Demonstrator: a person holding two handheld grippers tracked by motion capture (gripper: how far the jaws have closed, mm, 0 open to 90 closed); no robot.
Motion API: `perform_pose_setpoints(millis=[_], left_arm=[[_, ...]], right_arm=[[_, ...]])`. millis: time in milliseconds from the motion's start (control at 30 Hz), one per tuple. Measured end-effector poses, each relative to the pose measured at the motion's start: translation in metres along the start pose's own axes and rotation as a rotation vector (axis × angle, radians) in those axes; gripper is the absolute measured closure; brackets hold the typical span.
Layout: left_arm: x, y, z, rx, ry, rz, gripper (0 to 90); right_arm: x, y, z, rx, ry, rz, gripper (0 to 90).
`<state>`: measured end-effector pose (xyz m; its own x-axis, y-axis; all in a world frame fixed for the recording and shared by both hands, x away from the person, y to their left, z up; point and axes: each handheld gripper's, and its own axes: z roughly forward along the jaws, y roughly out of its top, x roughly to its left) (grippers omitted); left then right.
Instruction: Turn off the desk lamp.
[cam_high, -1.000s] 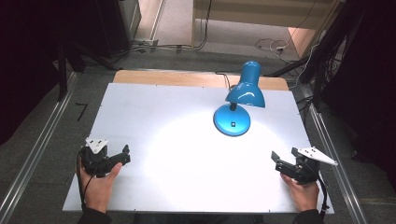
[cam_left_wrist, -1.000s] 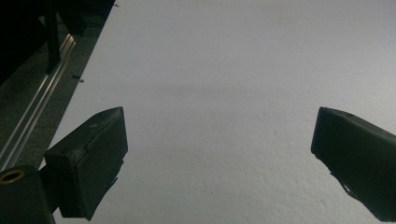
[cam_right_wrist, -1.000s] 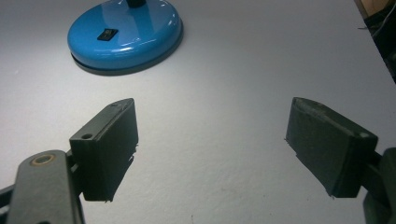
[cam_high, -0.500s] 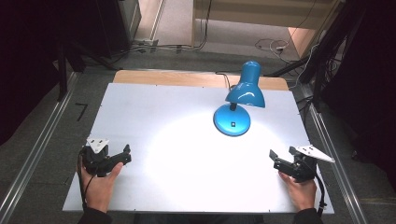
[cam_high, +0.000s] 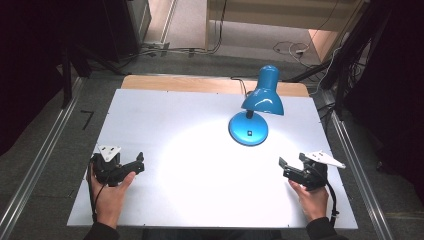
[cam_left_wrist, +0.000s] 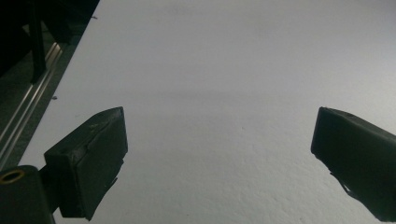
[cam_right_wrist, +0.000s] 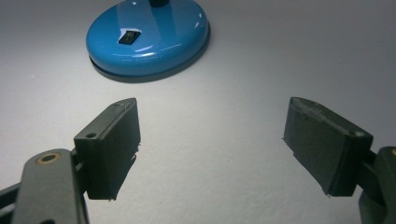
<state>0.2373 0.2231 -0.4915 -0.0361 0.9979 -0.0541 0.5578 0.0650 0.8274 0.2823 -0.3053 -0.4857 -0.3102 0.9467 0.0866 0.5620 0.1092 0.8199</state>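
Note:
A blue desk lamp (cam_high: 252, 110) stands lit at the back right of the white table (cam_high: 175, 130), its shade throwing a bright patch on the middle of the table. The round base (cam_right_wrist: 147, 35) carries a small black rocker switch (cam_right_wrist: 128, 37). My right gripper (cam_high: 286, 168) rests low at the front right, open, nothing between its jaws, pointing toward the lamp base a short way off. My left gripper (cam_high: 138, 163) sits at the front left, open and empty, over bare tabletop (cam_left_wrist: 210, 93).
A metal rail (cam_high: 35, 165) runs along the left of the table and another rail (cam_high: 357, 175) along the right. A wooden strip (cam_high: 175, 84) borders the far edge. Cables (cam_high: 287, 47) lie on the floor beyond.
Both grippers have shifted slightly; the right one has crept a little left toward the lamp base. The lamp has not moved.

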Motion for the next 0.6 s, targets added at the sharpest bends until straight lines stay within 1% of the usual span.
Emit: perform_pose_setpoints(millis=[100,133,167,200,267,333,400,433,467,500,533,600], left_arm=[[0.0,0.002,-0.002,-0.011,-0.009,-0.006,4.4],[0.001,0.004,-0.003,-0.024,-0.013,-0.013,4.5],[0.002,0.005,-0.003,-0.03,-0.006,-0.008,4.9],[0.003,0.006,-0.002,-0.032,-0.001,-0.008,5.0],[0.004,0.005,-0.001,-0.026,0.001,-0.017,5.0],[0.005,0.003,-0.004,-0.024,-0.001,-0.013,5.0],[0.005,0.002,-0.008,-0.032,-0.011,-0.016,5.0],[0.005,0.002,-0.009,-0.038,-0.016,-0.011,5.3],[0.004,0.003,-0.01,-0.039,-0.015,-0.007,5.3],[0.004,0.003,-0.01,-0.039,-0.026,-0.017,5.3],[0.005,0.004,-0.009,-0.04,-0.04,-0.039,5.4],[0.005,0.003,-0.008,-0.03,-0.037,-0.041,5.4]], right_arm=[[0.004,0.0,0.004,0.01,0.008,-0.002,17.3],[0.006,0.001,0.006,0.012,0.022,0.006,17.5],[0.007,0.001,0.008,0.011,0.034,0.005,17.7],[0.01,0.003,0.015,0.026,0.043,-0.012,17.7],[0.012,0.004,0.017,0.032,0.051,-0.006,17.7],[0.016,0.005,0.019,0.041,0.054,-0.012,17.7],[0.021,0.006,0.019,0.04,0.048,-0.021,17.7],[0.024,0.008,0.017,0.023,0.054,-0.014,17.8],[0.024,0.008,0.017,0.023,0.054,-0.014,17.8],[0.026,0.009,0.017,0.022,0.057,-0.019,17.8],[0.025,0.009,0.018,0.028,0.077,-0.01,17.8],[0.026,0.01,0.02,0.033,0.072,-0.016,18.0]])
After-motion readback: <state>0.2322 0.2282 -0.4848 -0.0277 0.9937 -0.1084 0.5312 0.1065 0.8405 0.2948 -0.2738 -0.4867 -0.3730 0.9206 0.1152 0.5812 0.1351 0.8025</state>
